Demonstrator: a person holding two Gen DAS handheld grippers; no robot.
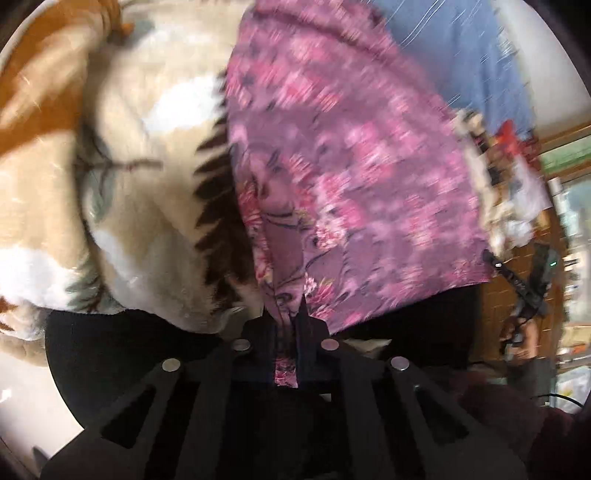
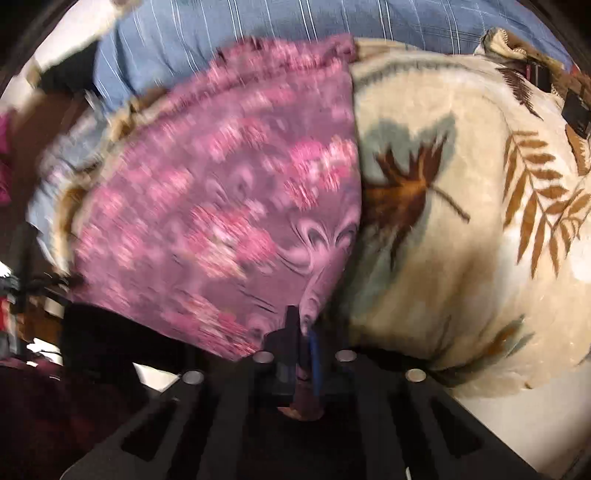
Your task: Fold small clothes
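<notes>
A pink and purple floral cloth (image 1: 343, 166) hangs stretched between my two grippers, above a cream blanket. My left gripper (image 1: 286, 314) is shut on one corner of the cloth, and a strip of fabric shows between its jaws. The right gripper shows small at the far right of the left wrist view (image 1: 524, 291). In the right wrist view the same cloth (image 2: 229, 206) spreads up and to the left. My right gripper (image 2: 301, 325) is shut on another corner of it. The cloth is blurred by motion.
A cream fleece blanket with brown leaf prints (image 1: 122, 192) lies under the cloth and also shows in the right wrist view (image 2: 461, 221). A blue striped bedcover (image 2: 258, 29) lies behind. Cluttered shelves (image 1: 565, 206) stand at the far right.
</notes>
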